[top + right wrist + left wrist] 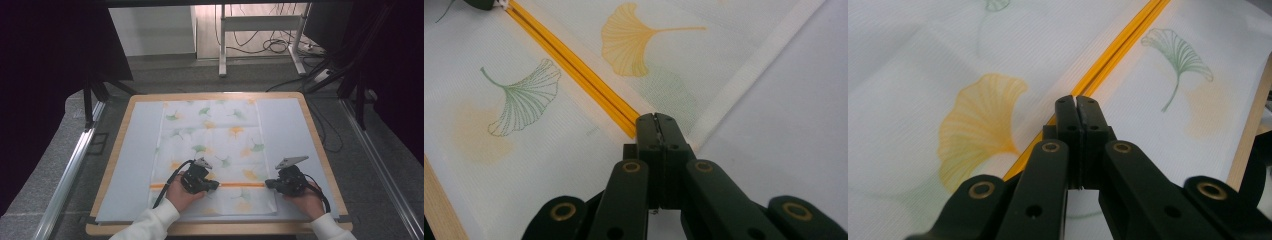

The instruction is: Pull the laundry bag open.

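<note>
Both pairs of fingers are pressed together on the orange zip (235, 184) of a leaf-printed cover (212, 150). The left gripper (216, 185) sits partway along the zip; whether it pinches the slider I cannot tell. The right gripper (268, 184) clamps the zip's end near the cover's right edge. Judging by the positions, the zip is about half run, with the stretch between the grippers left. The cover lies flat on a pale sheet (130, 150) on the worktop (320, 150). The near edge is close behind the hands; there is open room to either side and beyond.
</note>
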Tool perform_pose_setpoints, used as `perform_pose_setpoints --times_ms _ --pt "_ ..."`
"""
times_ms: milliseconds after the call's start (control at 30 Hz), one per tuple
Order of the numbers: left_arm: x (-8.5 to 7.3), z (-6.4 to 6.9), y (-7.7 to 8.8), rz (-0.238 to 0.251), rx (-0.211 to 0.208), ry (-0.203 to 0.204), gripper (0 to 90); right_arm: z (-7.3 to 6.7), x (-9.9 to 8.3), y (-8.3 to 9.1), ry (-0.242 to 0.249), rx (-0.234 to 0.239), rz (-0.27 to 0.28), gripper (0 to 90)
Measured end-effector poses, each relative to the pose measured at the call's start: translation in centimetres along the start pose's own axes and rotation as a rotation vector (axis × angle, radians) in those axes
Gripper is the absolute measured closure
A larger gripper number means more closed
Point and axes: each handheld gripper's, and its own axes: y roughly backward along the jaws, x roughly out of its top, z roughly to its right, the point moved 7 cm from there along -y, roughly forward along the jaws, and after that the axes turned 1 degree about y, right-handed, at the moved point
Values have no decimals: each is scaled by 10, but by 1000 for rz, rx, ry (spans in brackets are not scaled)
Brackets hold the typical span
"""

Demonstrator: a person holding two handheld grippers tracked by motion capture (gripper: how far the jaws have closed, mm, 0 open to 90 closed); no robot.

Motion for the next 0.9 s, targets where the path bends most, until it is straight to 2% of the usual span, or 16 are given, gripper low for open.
perform_pose_setpoints --times_ms 100,300,900 --pt "-4 -2 4 5 -14 13 900 0 0 0 0 1 0 897" --pt "-11 -7 10 6 15 4 900 0 0 0 -1 2 0 897" --pt "-30 -28 30 29 18 56 900 0 0 0 -9 8 0 896"
